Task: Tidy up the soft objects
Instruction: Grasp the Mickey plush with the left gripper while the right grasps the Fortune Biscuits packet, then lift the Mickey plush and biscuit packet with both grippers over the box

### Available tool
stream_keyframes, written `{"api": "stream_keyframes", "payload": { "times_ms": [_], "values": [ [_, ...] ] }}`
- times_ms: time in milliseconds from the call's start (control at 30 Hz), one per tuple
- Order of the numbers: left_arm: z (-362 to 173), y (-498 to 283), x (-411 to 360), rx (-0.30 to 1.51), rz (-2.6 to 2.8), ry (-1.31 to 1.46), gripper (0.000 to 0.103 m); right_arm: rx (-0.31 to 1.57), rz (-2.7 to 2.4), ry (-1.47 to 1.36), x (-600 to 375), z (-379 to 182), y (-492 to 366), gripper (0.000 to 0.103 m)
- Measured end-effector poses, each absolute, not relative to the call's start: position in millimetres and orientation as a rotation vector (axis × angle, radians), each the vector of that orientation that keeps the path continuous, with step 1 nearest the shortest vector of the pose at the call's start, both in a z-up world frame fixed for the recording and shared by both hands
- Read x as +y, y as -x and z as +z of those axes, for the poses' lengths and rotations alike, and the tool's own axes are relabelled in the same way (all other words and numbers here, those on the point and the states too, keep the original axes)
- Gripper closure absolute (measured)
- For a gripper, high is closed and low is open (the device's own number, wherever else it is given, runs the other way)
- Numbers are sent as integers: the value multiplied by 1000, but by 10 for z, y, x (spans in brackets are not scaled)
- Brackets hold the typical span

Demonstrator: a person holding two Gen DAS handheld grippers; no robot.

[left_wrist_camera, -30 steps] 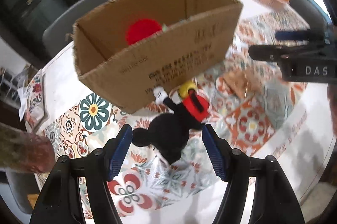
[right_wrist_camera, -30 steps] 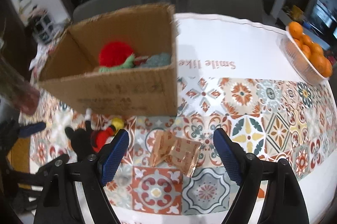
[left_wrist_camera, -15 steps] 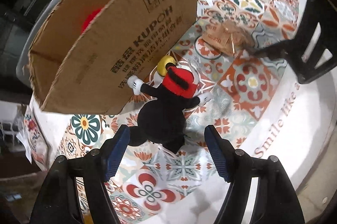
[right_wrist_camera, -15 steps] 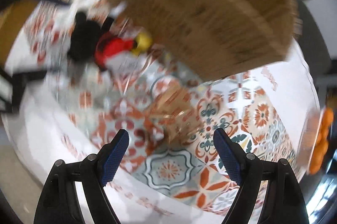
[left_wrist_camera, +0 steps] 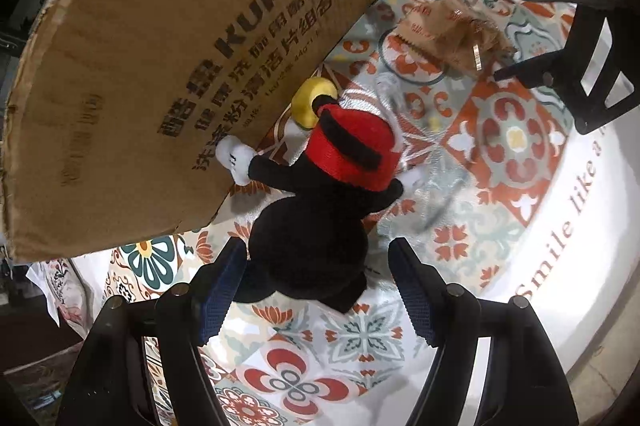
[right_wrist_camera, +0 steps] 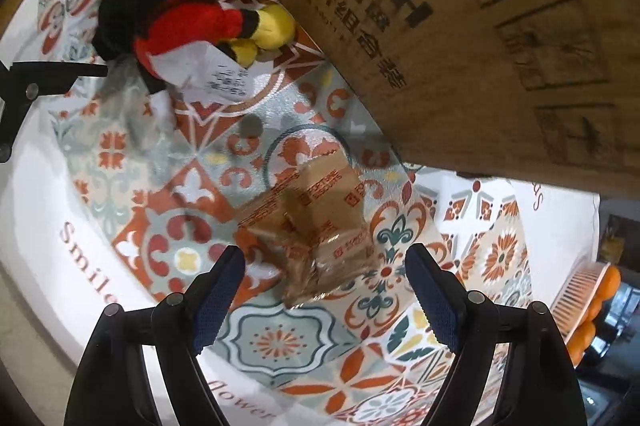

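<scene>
The plush mouse point(left_wrist_camera: 316, 226) lies on the patterned counter point(left_wrist_camera: 516, 137) just beside the cardboard box point(left_wrist_camera: 192, 65), one white glove touching the box wall. Its black head sits between the fingers point(left_wrist_camera: 218, 290) of the left gripper point(left_wrist_camera: 316, 290), which are spread and not yet pressing on it. The crinkly snack packet point(right_wrist_camera: 316, 230) lies further along the counter, near the box, and the right gripper point(right_wrist_camera: 324, 294) hangs over it with its fingers spread wide, the packet's near end just between the tips.

The step in hand looks like the reach for a double pick-up. Next, each gripper likely needs to sink a little more and close (the toy's round head should squash easily; the packet may slip or crackle flat), then lift over the box rim.

Compared with a second earlier, both grippers have dropped and tipped steeply down toward the counter, the box's inside is out of sight, and both have rolled about their own line, the right one more.
</scene>
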State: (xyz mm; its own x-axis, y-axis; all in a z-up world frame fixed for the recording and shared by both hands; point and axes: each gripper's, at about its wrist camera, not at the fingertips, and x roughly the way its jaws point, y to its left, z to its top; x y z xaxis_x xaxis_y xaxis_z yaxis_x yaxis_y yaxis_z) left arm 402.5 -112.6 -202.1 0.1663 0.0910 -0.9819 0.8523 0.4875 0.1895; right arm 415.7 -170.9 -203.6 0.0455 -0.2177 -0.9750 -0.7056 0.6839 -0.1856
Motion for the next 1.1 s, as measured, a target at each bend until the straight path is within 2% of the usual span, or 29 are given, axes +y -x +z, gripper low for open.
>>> {"api": "stream_keyframes", "payload": {
  "times_ms": [367, 467, 567, 633, 1100],
  "values": [
    [-2252, -4194, -1144, 1295, -620, -904, 32, 1477, 446, 732, -1720, -2250, -4296, 20],
    [-2250, -4188, -1111, 1256, -599, -876, 41, 1457, 443, 675, -1786, -2240, -4326, 24],
    [-2207, -4164, -1072, 1259, -600, -807, 43, 1456, 434, 589, -1868, -2182, -4294, 38],
    [-2195, -4138, -1038, 1251, -584, -783, 43, 1438, 402, 550, -1912, -2136, -4269, 55],
    [-2066, -3781, -599, 1203, -423, -473, 45, 1299, 195, 280, -2220, -1869, -3918, 56]
  ]
}}
